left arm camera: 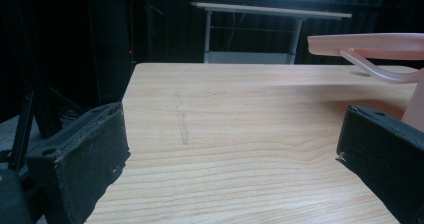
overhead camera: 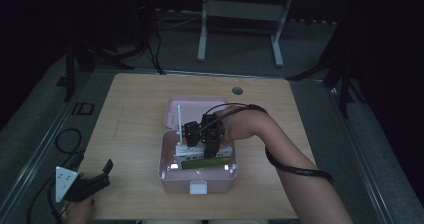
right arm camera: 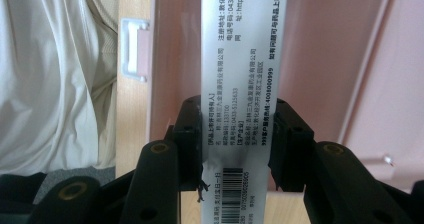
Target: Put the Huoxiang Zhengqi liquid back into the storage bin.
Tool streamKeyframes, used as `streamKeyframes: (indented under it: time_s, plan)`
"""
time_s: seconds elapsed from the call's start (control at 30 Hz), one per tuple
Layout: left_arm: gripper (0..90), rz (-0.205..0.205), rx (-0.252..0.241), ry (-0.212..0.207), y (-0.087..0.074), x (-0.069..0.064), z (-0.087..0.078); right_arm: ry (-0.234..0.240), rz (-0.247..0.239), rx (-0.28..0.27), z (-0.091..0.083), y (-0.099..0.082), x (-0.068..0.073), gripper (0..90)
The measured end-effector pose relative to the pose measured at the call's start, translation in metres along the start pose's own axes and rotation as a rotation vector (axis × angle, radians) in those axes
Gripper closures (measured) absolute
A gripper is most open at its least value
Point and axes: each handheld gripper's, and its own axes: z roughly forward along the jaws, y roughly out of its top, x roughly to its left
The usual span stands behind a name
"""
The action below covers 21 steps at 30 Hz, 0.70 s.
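Note:
An open pink plastic case point(overhead camera: 170, 176) sits mid-table with its lid point(overhead camera: 190, 106) laid back. My right gripper point(overhead camera: 206, 139) reaches into it from the right, shut on a white carton point(overhead camera: 200, 154) with a green side. In the right gripper view the carton point(right arm camera: 237, 59), printed with black text and a barcode, is clamped between both pads of the right gripper point(right arm camera: 235, 129) over the case's pink inside point(right arm camera: 320, 59). My left gripper point(overhead camera: 102, 176) rests at the table's near left corner. It stands open over bare wood point(left arm camera: 232, 149), nothing between the jaws.
The case's white latch point(overhead camera: 198, 187) faces the near edge. A round cable hole point(overhead camera: 237, 90) lies at the back of the table. Cables point(overhead camera: 67, 140) trail on the floor at left. Beyond the table stands a desk frame point(overhead camera: 240, 14). The pink lid edge point(left arm camera: 365, 44) overhangs at right.

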Motion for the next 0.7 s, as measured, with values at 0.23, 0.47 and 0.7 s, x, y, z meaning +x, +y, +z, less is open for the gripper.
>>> streamKeyframes:
  time_s: [0.23, 0.47, 0.7]
  plan:
    - [0.3, 0.001, 0.002, 0.0, 0.0, 0.0, 0.0, 0.024, 0.011, 0.01, 0.022, 0.001, 0.0, 62.4]
    - [0.3, -0.001, 0.001, 0.0, 0.0, 0.0, 0.0, 0.047, 0.035, 0.009, 0.049, -0.002, -0.001, 62.4]
    - [0.3, -0.002, 0.0, -0.001, 0.0, 0.0, 0.0, 0.071, 0.063, 0.015, 0.075, -0.004, -0.002, 62.4]
